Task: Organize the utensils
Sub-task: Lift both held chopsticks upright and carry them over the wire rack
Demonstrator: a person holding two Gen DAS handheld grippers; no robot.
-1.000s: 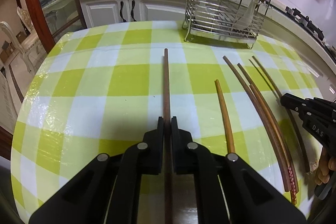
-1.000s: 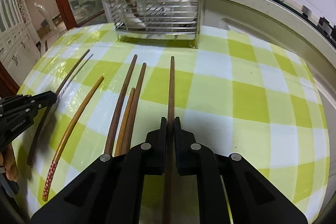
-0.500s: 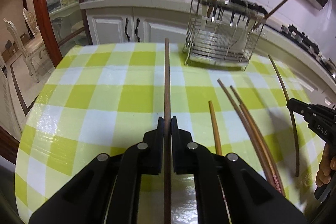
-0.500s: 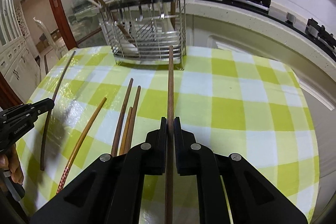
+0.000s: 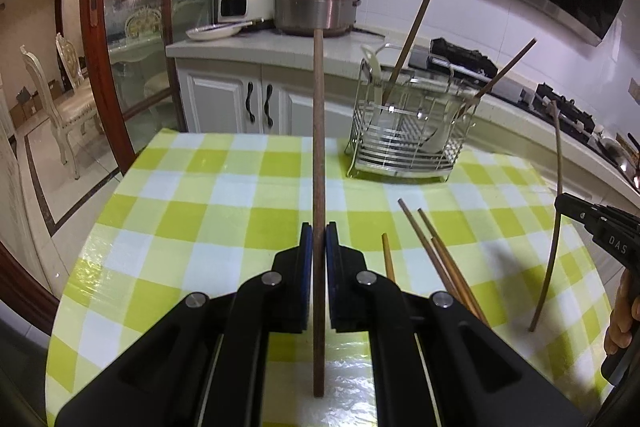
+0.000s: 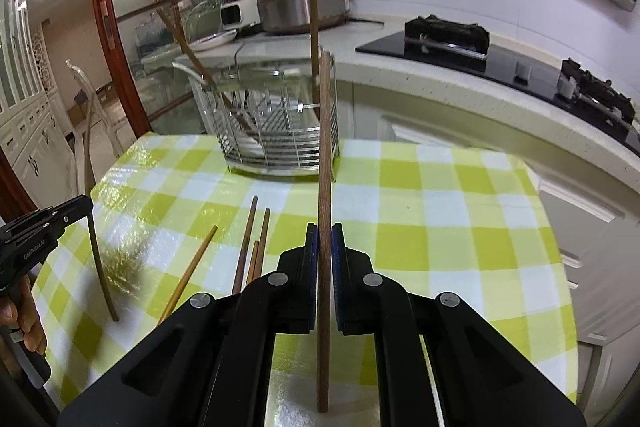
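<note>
Two grippers, left (image 5: pixel 319 237) and right (image 6: pixel 325 239), each clenched on brown chopstick; wire rack (image 5: pixel 412 135) beyond on checked table (image 5: pixel 192 211)

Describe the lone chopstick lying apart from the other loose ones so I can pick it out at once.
On the green-checked tablecloth, short of the wire utensil rack, four chopsticks lie loose. Three lie bunched together; the lone chopstick lies left of them, lighter and more golden, angled away.

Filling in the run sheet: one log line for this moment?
left gripper: shut on chopstick | right gripper: shut on chopstick | three chopsticks on table | rack ahead
</note>
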